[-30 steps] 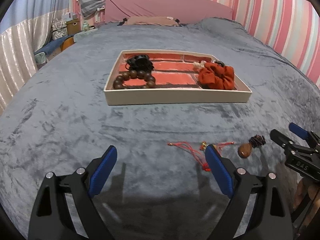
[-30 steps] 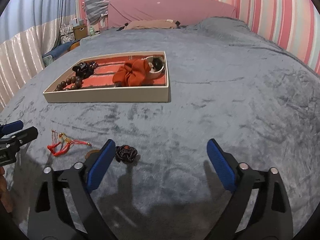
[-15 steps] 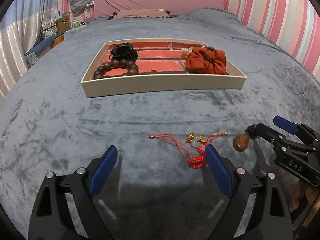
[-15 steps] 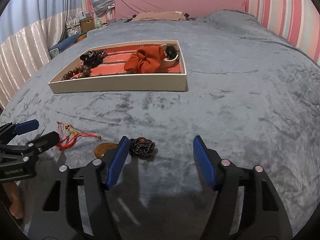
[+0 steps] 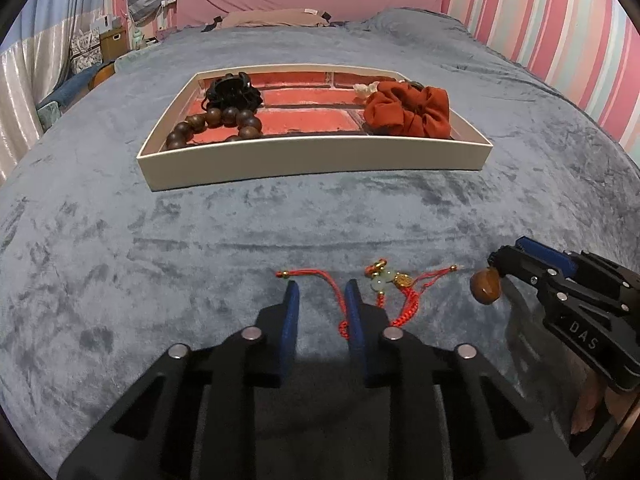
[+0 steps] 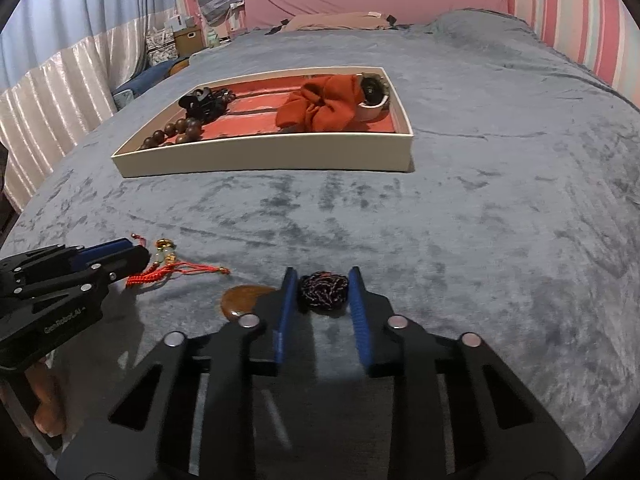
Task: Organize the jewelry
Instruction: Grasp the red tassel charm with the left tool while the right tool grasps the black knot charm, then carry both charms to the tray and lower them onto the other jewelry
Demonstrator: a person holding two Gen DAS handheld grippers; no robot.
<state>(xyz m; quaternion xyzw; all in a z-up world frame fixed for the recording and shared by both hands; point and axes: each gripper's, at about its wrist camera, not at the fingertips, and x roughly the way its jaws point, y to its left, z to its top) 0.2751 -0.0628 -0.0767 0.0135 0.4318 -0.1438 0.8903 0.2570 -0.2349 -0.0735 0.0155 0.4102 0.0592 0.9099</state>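
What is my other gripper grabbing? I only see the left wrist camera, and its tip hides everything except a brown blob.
Observer: The right gripper has a dark braided cord bundle between its jaws. They sit close on both sides, but I cannot tell if they pinch it yet.
Operator: Is the brown blob in there too?
Observer: No. The brown pendant lies flat on the blanket outside the jaws, on the red cord charm's side.
Operator: What's behind the scrunchie?
Observer: A white band with something dark on it, at the tray's far end.
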